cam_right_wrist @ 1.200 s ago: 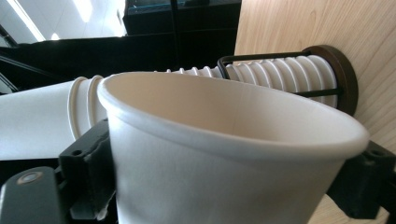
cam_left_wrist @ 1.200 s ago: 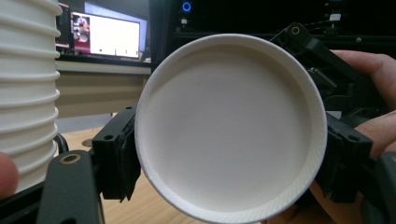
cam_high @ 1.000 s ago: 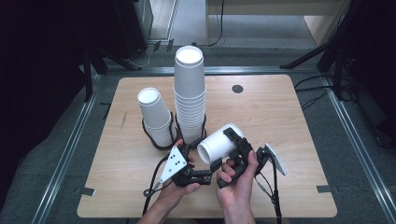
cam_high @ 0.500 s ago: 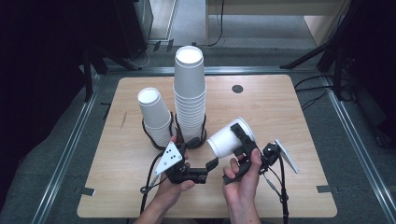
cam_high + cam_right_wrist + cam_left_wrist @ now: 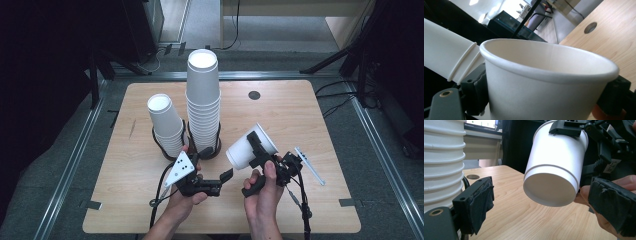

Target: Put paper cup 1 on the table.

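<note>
The paper cup [image 5: 250,148] lies tilted above the table [image 5: 310,120], base toward the person's left, mouth up and away to the right. The right gripper [image 5: 257,150] clamps its wall. The left gripper [image 5: 226,176] stands empty, jaws apart. No readable print on the cup.
</note>
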`<action>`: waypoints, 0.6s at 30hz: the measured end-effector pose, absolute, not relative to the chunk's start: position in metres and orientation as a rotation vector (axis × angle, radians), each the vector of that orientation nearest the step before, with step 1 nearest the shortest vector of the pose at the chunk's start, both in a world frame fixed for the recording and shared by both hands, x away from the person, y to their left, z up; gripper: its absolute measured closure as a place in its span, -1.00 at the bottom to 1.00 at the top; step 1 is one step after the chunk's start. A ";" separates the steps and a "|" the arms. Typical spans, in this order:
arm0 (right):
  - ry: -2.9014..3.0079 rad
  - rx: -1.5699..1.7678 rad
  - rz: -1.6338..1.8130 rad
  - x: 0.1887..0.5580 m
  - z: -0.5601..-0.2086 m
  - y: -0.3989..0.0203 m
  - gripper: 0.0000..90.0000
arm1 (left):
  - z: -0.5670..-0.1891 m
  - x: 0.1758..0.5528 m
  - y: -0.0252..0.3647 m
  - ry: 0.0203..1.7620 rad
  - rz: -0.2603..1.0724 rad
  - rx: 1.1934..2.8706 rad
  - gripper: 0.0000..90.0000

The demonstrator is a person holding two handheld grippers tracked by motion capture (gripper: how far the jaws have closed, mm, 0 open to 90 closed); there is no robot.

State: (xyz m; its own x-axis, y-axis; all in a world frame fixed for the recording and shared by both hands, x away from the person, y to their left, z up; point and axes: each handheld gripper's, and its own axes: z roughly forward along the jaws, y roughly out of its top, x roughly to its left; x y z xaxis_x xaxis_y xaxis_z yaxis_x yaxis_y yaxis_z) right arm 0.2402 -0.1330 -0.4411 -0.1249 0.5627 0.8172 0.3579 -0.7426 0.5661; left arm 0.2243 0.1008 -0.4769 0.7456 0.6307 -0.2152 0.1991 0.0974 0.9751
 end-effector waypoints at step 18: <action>1.156 1.579 1.800 0.239 -0.428 -0.125 -0.67 | -0.477 0.226 0.103 0.730 0.369 1.474 -0.85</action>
State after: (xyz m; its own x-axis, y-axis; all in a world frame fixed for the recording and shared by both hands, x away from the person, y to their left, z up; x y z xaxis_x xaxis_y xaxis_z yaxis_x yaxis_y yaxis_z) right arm 0.2388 -0.1255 -0.4283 -0.2211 0.8010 0.5564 0.1728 -0.5293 0.8307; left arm 0.2258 0.1033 -0.4772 0.7373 0.6398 -0.2168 0.2046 0.0945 0.9743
